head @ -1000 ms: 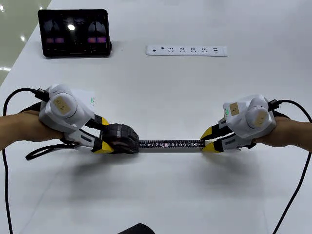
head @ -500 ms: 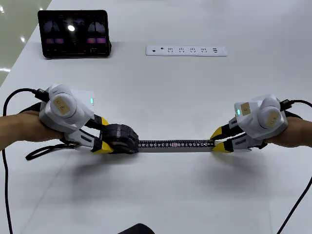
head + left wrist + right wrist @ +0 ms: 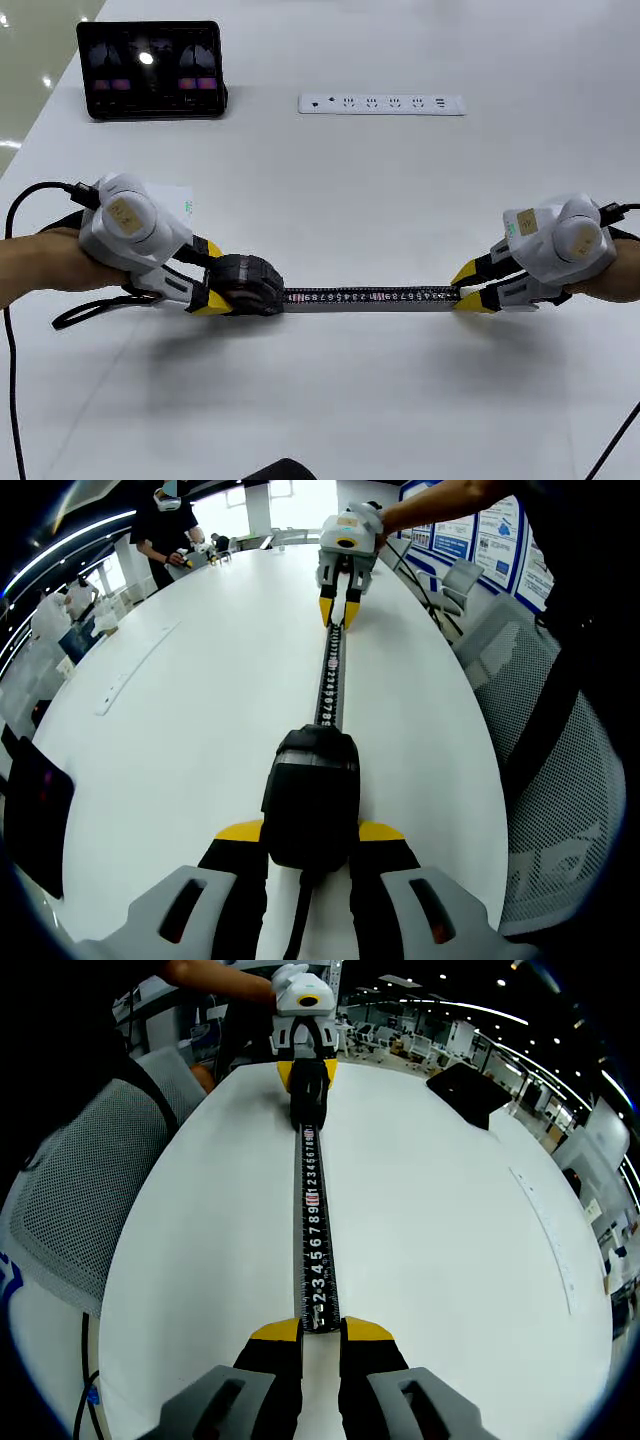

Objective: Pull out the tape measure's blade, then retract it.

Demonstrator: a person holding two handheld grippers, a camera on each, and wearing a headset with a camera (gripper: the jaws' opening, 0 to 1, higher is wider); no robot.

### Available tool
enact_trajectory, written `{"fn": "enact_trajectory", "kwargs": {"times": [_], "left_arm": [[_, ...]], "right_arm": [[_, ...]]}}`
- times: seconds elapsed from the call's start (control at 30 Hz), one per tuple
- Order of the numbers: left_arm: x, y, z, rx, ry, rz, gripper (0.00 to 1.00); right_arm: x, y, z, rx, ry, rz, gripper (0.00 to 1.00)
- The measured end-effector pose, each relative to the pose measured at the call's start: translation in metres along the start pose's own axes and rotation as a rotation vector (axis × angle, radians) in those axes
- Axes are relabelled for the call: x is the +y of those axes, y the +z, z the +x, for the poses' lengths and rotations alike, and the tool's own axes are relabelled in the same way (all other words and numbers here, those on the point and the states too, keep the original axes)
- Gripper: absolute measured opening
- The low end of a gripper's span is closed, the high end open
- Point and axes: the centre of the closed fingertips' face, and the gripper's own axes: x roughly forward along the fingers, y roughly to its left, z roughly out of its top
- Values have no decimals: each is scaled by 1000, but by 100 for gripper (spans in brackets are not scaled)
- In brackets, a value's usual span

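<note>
- A dark rounded shape [image 3: 285, 468] pokes in at the near edge of the head view. It is cut off, and what it is cannot be told.
- The left gripper [image 3: 222, 279] has its yellow-tipped jaws clamped on both flanks of the tape measure [image 3: 248, 285], a black, rounded case. The jaws hide its sides.
- The blade [image 3: 370, 296] runs straight out of the case as a flat dark strip with pale numerals, low over the smooth white tabletop [image 3: 350, 190]. Whether it touches the tabletop cannot be told.
- The right gripper [image 3: 470, 288] has its jaws drawn narrow, pinching the blade's far end. The end hook is hidden between the tips.
- A black cable [image 3: 12, 330] loops from the left gripper and leaves at the bottom edge.
- Farther off lies a long, flat white power strip [image 3: 382, 103].
- Farthest stands a glossy dark tablet [image 3: 152, 68], its screen too small to read.
</note>
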Motion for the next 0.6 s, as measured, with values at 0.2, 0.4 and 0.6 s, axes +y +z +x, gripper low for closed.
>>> {"fn": "enact_trajectory", "kwargs": {"times": [0.2, 0.4, 0.6], "left_arm": [[0, 0, 0, 1, 1, 1, 25], [1, 0, 0, 3, 1, 3, 26], [1, 0, 0, 12, 9, 13, 26]], "right_arm": [[-1, -4, -1, 9, -2, 2, 10], [-2, -4, 1, 13, 4, 9, 10], [-1, -3, 2, 20, -2, 11, 11]]}}
